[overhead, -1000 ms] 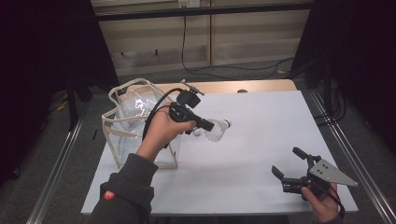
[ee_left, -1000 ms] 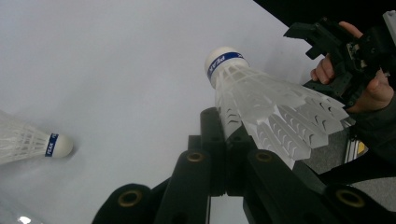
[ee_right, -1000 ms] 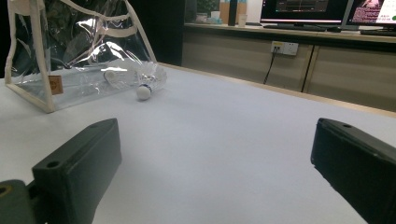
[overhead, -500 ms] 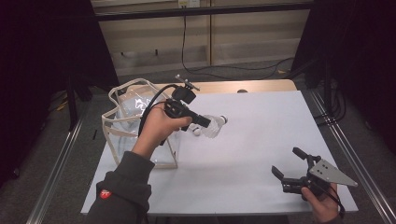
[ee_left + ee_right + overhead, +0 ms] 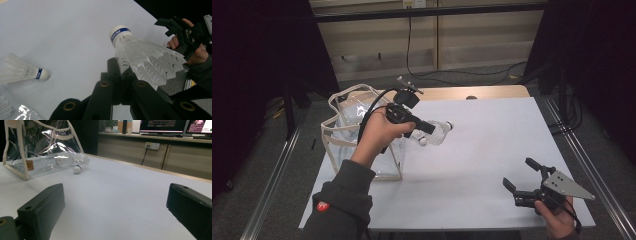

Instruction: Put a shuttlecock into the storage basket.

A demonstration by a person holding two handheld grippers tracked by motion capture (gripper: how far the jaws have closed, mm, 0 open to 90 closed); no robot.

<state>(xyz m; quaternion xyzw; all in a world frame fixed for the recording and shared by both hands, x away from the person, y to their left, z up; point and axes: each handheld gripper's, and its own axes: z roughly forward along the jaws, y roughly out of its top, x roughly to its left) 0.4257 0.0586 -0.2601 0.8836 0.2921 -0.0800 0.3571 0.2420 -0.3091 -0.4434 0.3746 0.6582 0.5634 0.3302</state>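
My left gripper is shut on the feather skirt of a white shuttlecock, whose blue-banded cork points away from me. In the high view that left gripper hovers over the white table beside the clear bag, with the shuttlecock at its tip. A second shuttlecock lies on the table near the bag's mouth, and the right gripper view shows it too. My right gripper stands open near the front right edge, its jaws wide apart with nothing between them.
The clear plastic bag with cream trim stands on the table's left side, with more shuttlecocks inside. The white tabletop spreads between the two grippers. Cables hang by the far wall, and monitors sit on a counter beyond.
The left hand has shifted slightly up and towards the bag, carrying the held shuttlecock with it. The right gripper has stayed where it was.
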